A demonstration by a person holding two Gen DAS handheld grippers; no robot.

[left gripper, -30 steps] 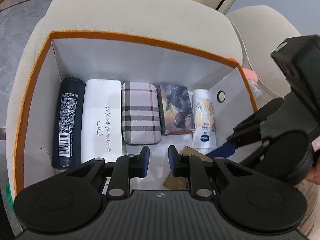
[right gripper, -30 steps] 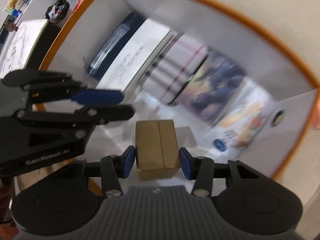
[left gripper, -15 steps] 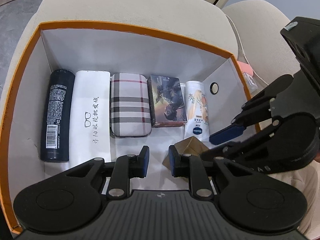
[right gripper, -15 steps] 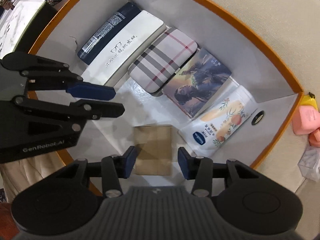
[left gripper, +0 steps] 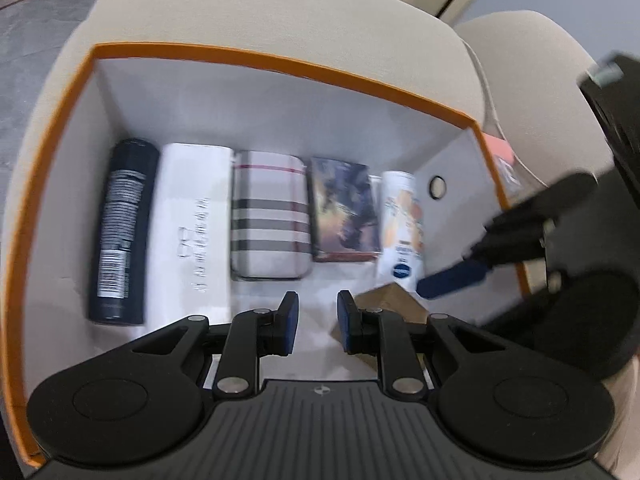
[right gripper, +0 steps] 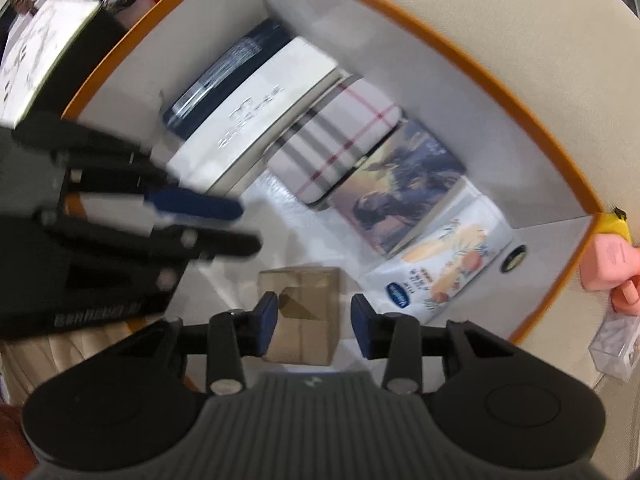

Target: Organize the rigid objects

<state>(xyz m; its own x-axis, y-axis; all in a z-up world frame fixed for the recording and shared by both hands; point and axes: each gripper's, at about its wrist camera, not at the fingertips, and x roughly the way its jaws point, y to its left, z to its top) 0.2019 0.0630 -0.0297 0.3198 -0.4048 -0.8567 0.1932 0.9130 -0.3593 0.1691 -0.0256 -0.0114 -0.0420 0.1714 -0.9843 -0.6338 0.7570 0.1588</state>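
An orange-rimmed white box holds a row of items: a dark spray can, a white case, a plaid case, a picture box and a white tube. A small gold-brown box lies on the box floor in front of the row; it also shows in the left wrist view. My right gripper is open above it, not touching. My left gripper is open and empty over the floor.
The box sits on a beige cushioned seat. A pink object and a clear plastic packet lie outside the box at the right. A second beige chair stands at the right.
My right gripper has let go of the gold-brown box, which now lies on the box floor, and has lifted back. My left gripper stays open, barely moved.
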